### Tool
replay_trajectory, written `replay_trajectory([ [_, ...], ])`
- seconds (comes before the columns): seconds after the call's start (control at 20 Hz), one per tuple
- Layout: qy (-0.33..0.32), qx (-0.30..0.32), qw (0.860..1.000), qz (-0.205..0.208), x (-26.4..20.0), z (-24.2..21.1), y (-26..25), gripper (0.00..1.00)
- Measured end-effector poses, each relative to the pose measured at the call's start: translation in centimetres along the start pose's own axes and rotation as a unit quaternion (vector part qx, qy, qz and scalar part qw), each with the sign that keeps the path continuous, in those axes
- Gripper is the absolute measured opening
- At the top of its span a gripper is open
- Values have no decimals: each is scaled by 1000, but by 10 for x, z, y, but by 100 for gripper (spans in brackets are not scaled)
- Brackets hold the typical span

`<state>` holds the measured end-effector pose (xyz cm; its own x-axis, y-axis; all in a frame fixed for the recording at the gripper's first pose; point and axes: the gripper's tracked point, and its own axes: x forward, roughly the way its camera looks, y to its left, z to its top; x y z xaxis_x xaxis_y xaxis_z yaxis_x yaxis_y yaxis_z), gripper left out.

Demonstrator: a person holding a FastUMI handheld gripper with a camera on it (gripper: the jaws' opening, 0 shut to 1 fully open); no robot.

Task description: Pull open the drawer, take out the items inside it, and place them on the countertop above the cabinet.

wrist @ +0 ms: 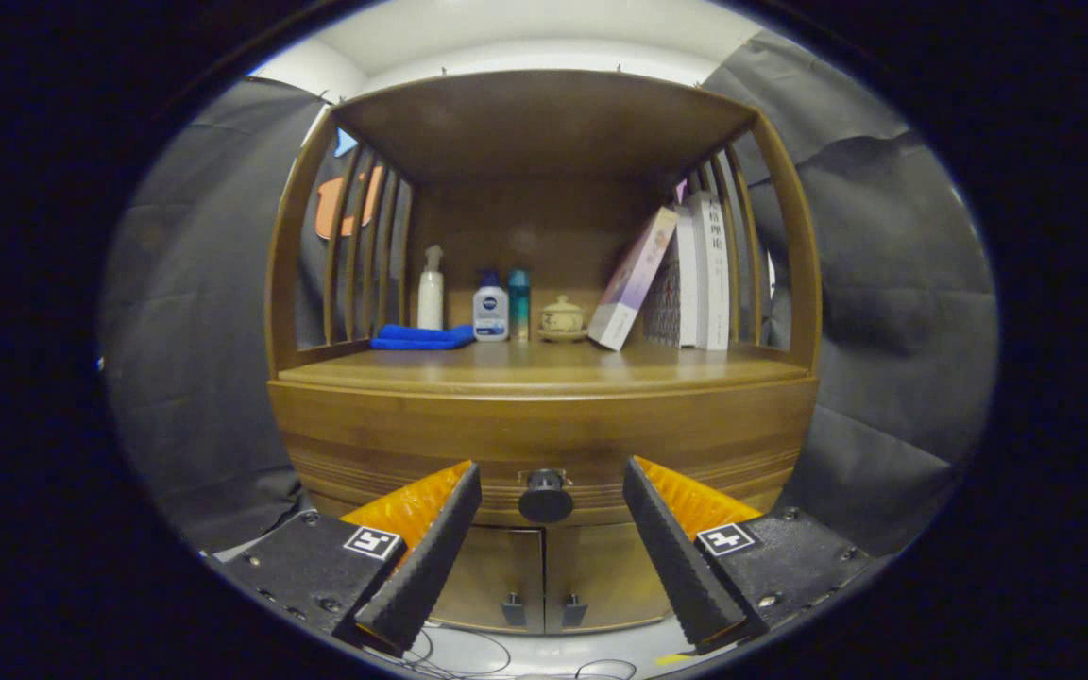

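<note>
A wooden cabinet stands straight ahead. Its drawer (412,444) is closed, with a round dark knob (545,496) at the middle of its front. My gripper (552,482) is open, and the knob sits between the two fingertips with a gap on each side; neither finger touches it. Above the drawer runs the countertop (544,368). The drawer's contents are hidden.
On the countertop stand a spray bottle (430,289), a white bottle (490,310), a teal bottle (518,304), a small lidded pot (563,316), a folded blue cloth (422,336) and leaning books (686,279). Two small doors (544,576) sit below the drawer. Cables lie on the floor.
</note>
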<state>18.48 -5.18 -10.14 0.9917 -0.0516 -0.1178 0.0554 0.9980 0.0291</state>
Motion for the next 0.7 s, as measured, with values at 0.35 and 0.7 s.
replay_trajectory([
  [0.35,20,-8,1000,6,53,-30,3,93],
  [0.7,19,-23,1000,-1,66,-36,3,64],
])
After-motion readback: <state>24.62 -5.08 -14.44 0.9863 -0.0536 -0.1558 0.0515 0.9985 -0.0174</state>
